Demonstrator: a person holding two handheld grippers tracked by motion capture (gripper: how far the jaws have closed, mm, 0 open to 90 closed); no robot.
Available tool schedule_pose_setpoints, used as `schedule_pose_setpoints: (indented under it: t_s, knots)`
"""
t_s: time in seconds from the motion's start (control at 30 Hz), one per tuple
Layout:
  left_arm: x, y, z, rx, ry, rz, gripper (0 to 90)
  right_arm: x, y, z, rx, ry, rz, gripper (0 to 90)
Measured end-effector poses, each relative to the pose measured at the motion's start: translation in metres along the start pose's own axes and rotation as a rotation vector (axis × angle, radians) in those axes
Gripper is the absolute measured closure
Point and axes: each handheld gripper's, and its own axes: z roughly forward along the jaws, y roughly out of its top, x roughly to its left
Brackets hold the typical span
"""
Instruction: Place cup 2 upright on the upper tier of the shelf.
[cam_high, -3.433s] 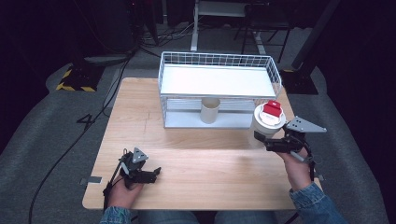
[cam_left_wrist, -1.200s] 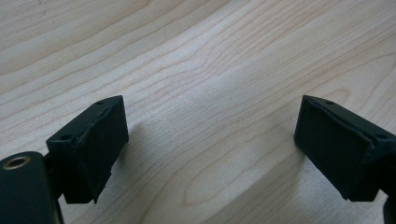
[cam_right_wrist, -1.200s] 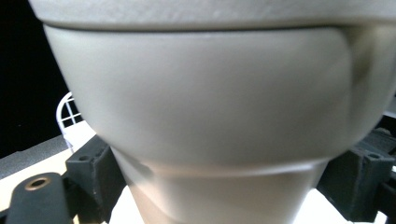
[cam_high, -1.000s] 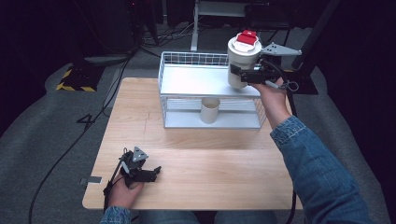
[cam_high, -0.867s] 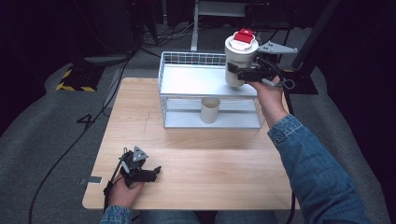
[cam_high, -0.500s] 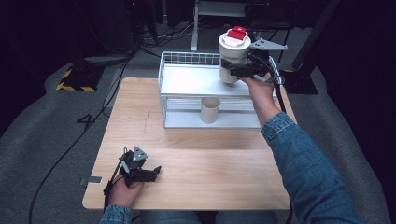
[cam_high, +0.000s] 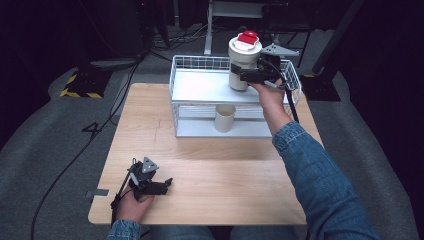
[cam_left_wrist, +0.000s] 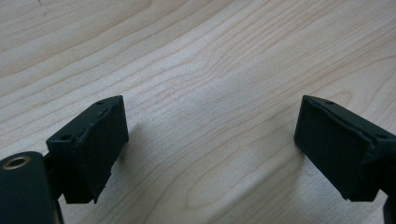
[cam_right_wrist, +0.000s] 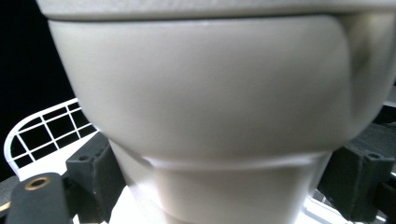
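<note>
The right gripper (cam_high: 250, 76) is clamped on a cream lidded container (cam_high: 243, 67) with a red cap (cam_high: 247, 38), holding it upright over the top tier of the white wire shelf rack (cam_high: 200, 85). Under that tier, on the rack's lower level, stands 1 cream cup (cam_high: 225, 118). The left gripper (cam_high: 159, 186) rests on the wooden table (cam_high: 220, 165) well in front of the rack, its 2 jaws wide apart with nothing between them.
</note>
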Motion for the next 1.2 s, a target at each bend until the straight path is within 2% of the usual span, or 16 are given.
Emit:
schedule_pose_setpoints:
  t_s: [0.73,1.1,1.2]
  knots:
    - [0.000,0.000,0.000,0.001,0.000,0.000,10.5,-0.003,-0.009,0.005,0.008,-0.007,0.002,13.5]
    - [0.000,0.000,0.000,0.002,0.000,0.000,10.5,-0.007,-0.011,0.001,0.016,0.008,0.011,13.4]
    - [0.000,0.000,0.000,0.001,-0.003,-0.006,10.5,-0.006,-0.012,-0.001,0.021,0.005,-0.003,13.4]
